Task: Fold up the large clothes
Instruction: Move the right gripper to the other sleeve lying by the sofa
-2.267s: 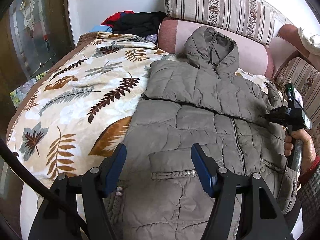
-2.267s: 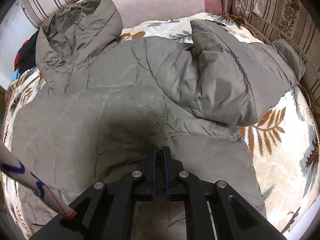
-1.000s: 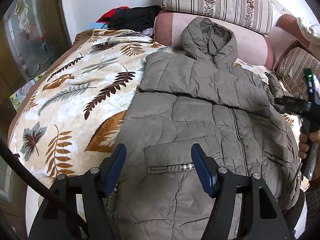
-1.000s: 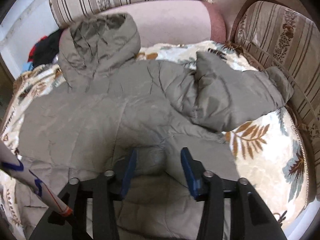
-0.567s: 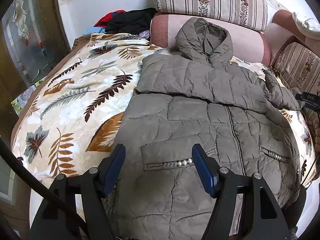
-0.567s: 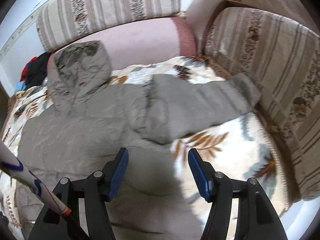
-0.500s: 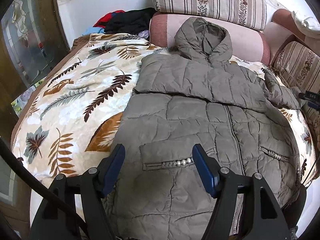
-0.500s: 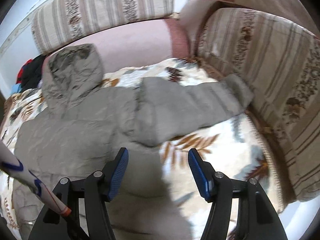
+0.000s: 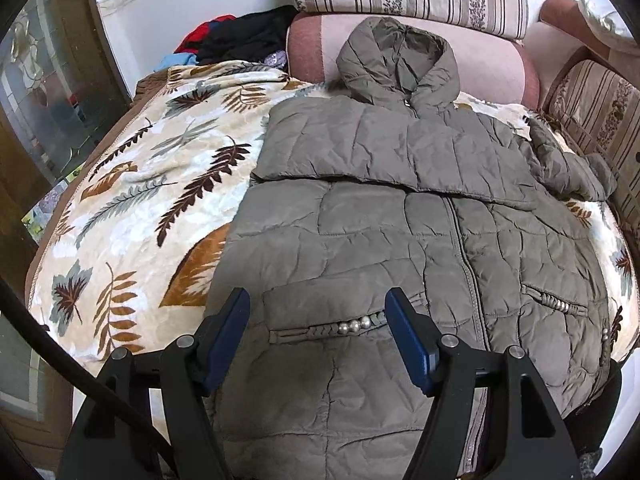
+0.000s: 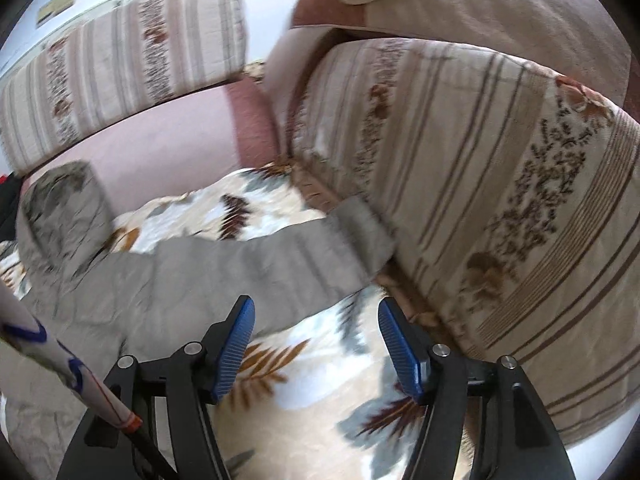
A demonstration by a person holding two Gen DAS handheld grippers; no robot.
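- Blue-padded left gripper [image 9: 318, 334] hangs wide, nothing held, over the lower front of the grey padded jacket [image 9: 400, 240].
- Right gripper [image 10: 316, 346], jaws just opened further and empty, sits over the leaf-print blanket [image 10: 304, 392].
- Jacket lies front-up on the blanket; its unfolded sleeve [image 10: 280, 264] reaches the striped cushion [image 10: 480, 220].
- Risk: right view is blurred; a hurried grab could pinch blanket with the cuff, dragging both.

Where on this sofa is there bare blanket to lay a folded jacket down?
The leaf-print blanket lies bare between the grey jacket and the sofa's outer edge. A smaller patch sits below the outstretched sleeve, beside the striped cushion. The clothes pile crowds the far corner.
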